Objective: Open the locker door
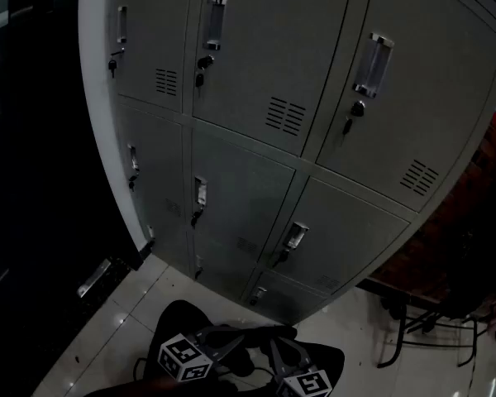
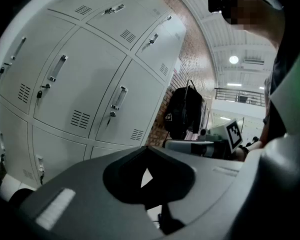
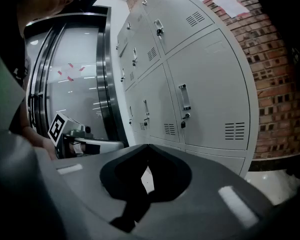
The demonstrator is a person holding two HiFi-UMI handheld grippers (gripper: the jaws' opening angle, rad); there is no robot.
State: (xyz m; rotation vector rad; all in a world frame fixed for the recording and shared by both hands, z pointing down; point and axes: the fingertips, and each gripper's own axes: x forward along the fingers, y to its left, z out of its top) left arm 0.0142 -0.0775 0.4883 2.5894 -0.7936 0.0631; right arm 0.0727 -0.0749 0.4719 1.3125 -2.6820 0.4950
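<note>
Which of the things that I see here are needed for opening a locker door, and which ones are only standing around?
For the job:
- lockers, all doors shut
- door handle
- key in its lock
- left gripper and right gripper, both shut and empty

Only standing around:
- black backpack
- brick wall
- glass door

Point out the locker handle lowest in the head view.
The bottom-row handle in the third column from the left; every other visible handle sits higher.
</note>
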